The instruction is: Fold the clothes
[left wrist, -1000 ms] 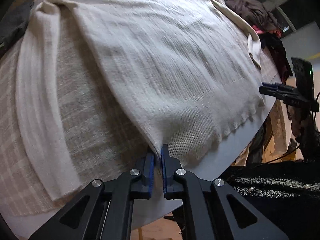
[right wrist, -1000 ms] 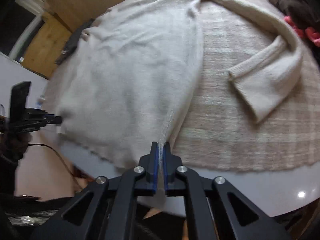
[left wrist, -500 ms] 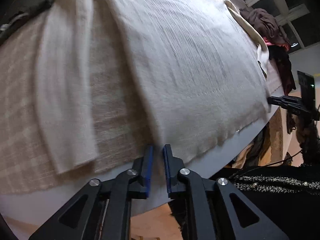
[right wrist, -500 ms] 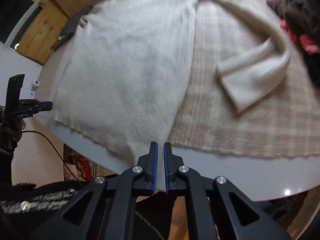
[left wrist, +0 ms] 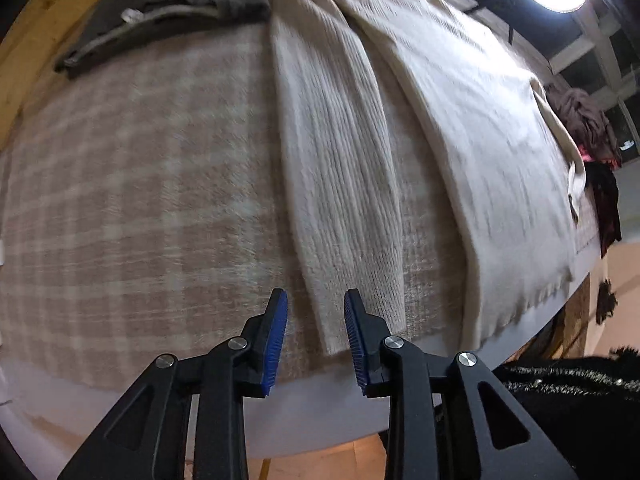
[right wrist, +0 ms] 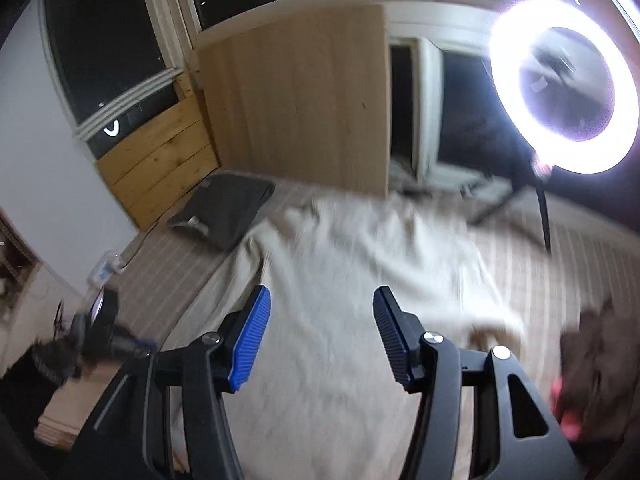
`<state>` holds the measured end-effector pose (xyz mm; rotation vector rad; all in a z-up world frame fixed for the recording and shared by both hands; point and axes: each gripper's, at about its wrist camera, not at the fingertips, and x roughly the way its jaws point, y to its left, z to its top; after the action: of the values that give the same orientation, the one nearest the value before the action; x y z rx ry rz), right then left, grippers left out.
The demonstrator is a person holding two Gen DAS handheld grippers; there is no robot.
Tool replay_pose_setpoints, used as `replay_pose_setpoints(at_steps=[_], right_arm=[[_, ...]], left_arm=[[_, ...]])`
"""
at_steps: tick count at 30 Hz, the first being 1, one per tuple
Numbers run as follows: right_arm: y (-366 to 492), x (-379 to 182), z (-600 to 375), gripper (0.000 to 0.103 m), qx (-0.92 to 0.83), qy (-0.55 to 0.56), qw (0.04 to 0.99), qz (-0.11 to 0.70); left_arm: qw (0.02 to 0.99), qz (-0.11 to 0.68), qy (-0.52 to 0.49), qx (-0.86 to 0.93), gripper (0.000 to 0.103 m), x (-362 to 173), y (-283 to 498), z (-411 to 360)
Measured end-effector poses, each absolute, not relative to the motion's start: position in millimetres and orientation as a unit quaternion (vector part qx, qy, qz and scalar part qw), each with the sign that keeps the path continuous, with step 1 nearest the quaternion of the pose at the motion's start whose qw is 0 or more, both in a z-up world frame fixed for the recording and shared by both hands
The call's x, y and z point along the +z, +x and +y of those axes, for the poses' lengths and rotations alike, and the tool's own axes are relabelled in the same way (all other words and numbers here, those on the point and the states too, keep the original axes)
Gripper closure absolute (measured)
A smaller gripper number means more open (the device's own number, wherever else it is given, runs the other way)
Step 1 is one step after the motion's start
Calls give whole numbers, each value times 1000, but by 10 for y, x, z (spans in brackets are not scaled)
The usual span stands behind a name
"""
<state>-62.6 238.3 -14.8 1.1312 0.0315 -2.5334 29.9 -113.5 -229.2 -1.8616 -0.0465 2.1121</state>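
A cream knit sweater (left wrist: 480,140) lies flat on a plaid blanket (left wrist: 140,200), its hem at the table's near edge. One sleeve (left wrist: 340,180) lies straight beside the body, cuff toward me. My left gripper (left wrist: 316,300) hovers over that cuff; its jaws are opening, the cuff lies beneath the gap and the pads press on nothing. My right gripper (right wrist: 322,296) is raised above the sweater (right wrist: 360,280), with its jaws opening and nothing between them. The left gripper (right wrist: 124,344) shows blurred at the left of the right wrist view.
A dark folded garment (left wrist: 160,4) lies at the blanket's far left corner. A heap of brown and red clothes (left wrist: 584,124) sits at the far right. A ring light (right wrist: 564,84) and a wooden board (right wrist: 296,108) stand behind the table. The white table edge (left wrist: 300,412) is close below.
Both grippers were shut on the sweater's hem and have let it go. The left one moved left to the sleeve cuff. The right one rose and now looks across the table.
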Motion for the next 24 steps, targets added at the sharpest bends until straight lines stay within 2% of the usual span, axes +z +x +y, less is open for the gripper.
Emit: replay_pose_setpoints(at_steps=[3, 4, 5, 6, 10, 15, 24], right_arm=[[-1136, -269, 2049, 50, -897, 398, 189, 45], [-1301, -345, 1973, 50, -894, 402, 193, 48], [-1471, -423, 1905, 50, -889, 411, 194, 46], [-1642, -501, 1838, 50, -885, 420, 194, 44], [-2341, -951, 1525, 50, -872, 449, 190, 51], [-2971, -1455, 1019, 50, -836, 486, 232, 106], [-3585, -2128, 193, 50, -719, 522, 383, 253]], left_arm=[[175, -17, -643, 746, 75, -2371, 297, -1087], [176, -15, -636, 751, 82, -2363, 294, -1085], [175, -13, -631, 755, 94, -2356, 292, -1091], [177, -13, -629, 757, 100, -2356, 290, -1106], [157, -21, -617, 771, 101, -2259, 271, -1359], [76, -49, -561, 823, 101, -1689, 261, -1961], [-6, -33, -544, 838, 101, -1194, 171, -2385]])
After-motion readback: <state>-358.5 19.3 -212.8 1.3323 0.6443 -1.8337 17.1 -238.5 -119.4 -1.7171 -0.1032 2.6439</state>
